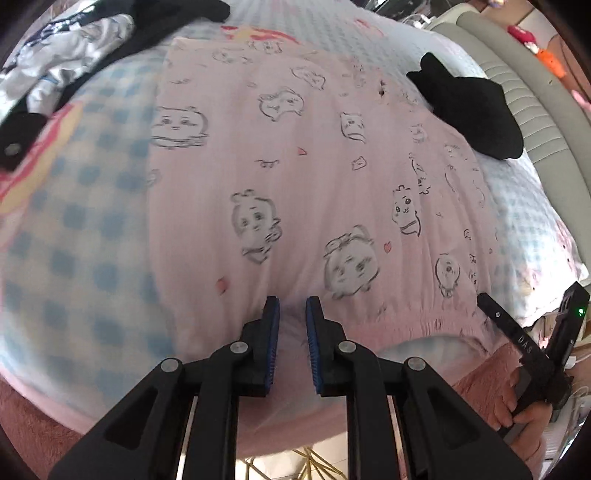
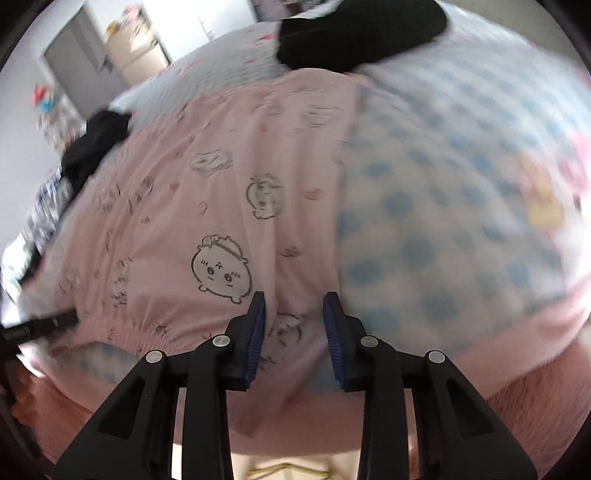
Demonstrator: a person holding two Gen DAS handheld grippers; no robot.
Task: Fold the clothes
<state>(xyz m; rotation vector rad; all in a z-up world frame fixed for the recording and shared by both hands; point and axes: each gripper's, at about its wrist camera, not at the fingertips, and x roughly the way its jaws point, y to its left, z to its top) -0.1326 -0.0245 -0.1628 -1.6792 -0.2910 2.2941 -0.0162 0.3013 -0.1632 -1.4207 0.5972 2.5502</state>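
Right wrist view motion-blurred: checked bedspread (image 2: 461,206) smeared, prints on pink garment (image 2: 221,206) mostly unreadable. Black garment (image 2: 354,29) cut by top edge. Silver-and-black clothes (image 1: 55,62) cut at left edge, kind unclear.

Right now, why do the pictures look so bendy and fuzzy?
Both views are fisheye, so the bed bulges like a ball with dark corners. Right wrist view: the blue-checked bedsheet is smeared with blur, while the right tool stays sharp. Left wrist view: the pink cartoon-print garment is clearer, and the sheet at left is soft.
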